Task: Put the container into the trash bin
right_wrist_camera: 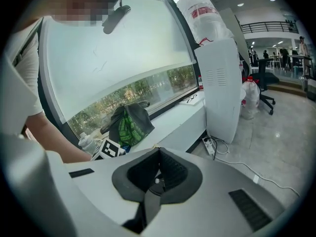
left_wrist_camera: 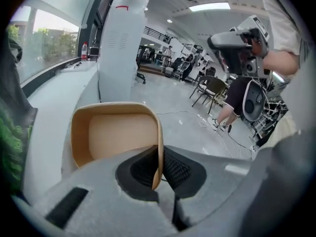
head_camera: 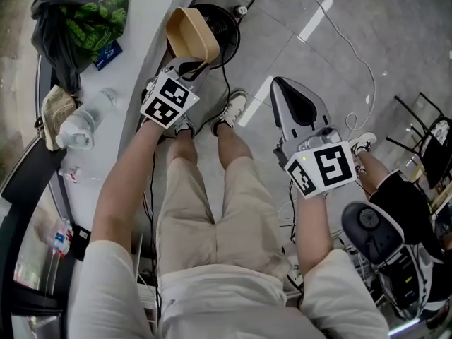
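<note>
A tan, rounded-square container (head_camera: 189, 32) hangs in the air over the floor beside the white counter. My left gripper (head_camera: 191, 65) is shut on its near rim. In the left gripper view the thin rim (left_wrist_camera: 158, 154) is pinched between the dark pads, and the container's open hollow (left_wrist_camera: 116, 132) faces the camera. A black round bin-like object (head_camera: 227, 21) stands on the floor just behind the container; I cannot tell whether it is the trash bin. My right gripper (head_camera: 282, 90) hangs over the floor to the right, shut, with nothing between its jaws (right_wrist_camera: 157, 176).
The white counter (head_camera: 116, 129) runs along the left with a dark bag (head_camera: 85, 16), a water bottle (head_camera: 76, 129) and a tan item (head_camera: 56, 108) on it. A tall white water dispenser (left_wrist_camera: 121, 38) stands ahead. Cables cross the floor. Another person and an office chair (head_camera: 374, 232) are at the right.
</note>
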Action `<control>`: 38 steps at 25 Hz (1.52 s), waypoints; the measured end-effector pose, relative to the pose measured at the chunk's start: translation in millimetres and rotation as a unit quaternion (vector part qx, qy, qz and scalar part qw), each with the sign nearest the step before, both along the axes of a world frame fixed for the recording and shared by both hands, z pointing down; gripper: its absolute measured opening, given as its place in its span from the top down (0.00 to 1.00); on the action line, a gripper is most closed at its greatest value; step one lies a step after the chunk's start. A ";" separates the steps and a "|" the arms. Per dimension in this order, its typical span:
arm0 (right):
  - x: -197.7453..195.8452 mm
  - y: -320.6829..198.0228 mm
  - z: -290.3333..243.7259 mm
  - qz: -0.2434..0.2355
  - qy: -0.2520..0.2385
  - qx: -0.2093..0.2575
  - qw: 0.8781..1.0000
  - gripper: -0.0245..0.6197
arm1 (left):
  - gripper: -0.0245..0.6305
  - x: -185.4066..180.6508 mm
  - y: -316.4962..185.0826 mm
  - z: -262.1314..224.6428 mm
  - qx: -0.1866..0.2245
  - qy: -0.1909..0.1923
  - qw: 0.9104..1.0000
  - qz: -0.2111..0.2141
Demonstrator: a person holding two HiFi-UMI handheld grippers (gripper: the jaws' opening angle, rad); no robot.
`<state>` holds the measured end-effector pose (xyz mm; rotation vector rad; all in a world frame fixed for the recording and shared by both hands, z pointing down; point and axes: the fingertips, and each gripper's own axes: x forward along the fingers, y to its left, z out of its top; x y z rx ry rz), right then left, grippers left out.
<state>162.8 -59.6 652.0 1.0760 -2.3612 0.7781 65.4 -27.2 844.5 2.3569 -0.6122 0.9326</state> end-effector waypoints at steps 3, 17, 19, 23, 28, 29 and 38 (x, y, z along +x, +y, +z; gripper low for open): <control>-0.9 -0.9 14.8 -0.003 -0.002 -0.005 1.000 0.96 | 0.93 0.0 -0.6 21.8 -0.015 -0.004 1.000 0.023; -6.9 -21.7 60.9 -0.012 -0.002 -0.012 1.000 0.96 | 0.93 -5.3 4.8 111.3 -0.065 -0.068 0.987 0.129; -6.6 -24.1 65.9 -0.012 -0.002 -0.013 1.000 0.96 | 0.93 -3.2 5.3 119.5 -0.075 -0.075 0.983 0.147; -6.6 -24.4 76.1 -0.012 0.000 -0.017 1.000 0.96 | 0.93 0.7 13.5 137.8 -0.097 -0.092 0.973 0.189; -2.2 -26.2 87.9 -0.008 -0.001 -0.021 1.000 0.96 | 0.93 0.3 11.2 159.5 -0.132 -0.108 0.964 0.203; -1.0 -26.6 90.4 -0.007 0.000 -0.022 1.000 0.96 | 0.93 0.7 10.5 163.7 -0.141 -0.109 0.963 0.203; 8.2 -30.3 113.3 -0.003 0.001 -0.030 1.000 0.96 | 0.93 10.9 -2.8 190.6 -0.156 -0.136 0.945 0.252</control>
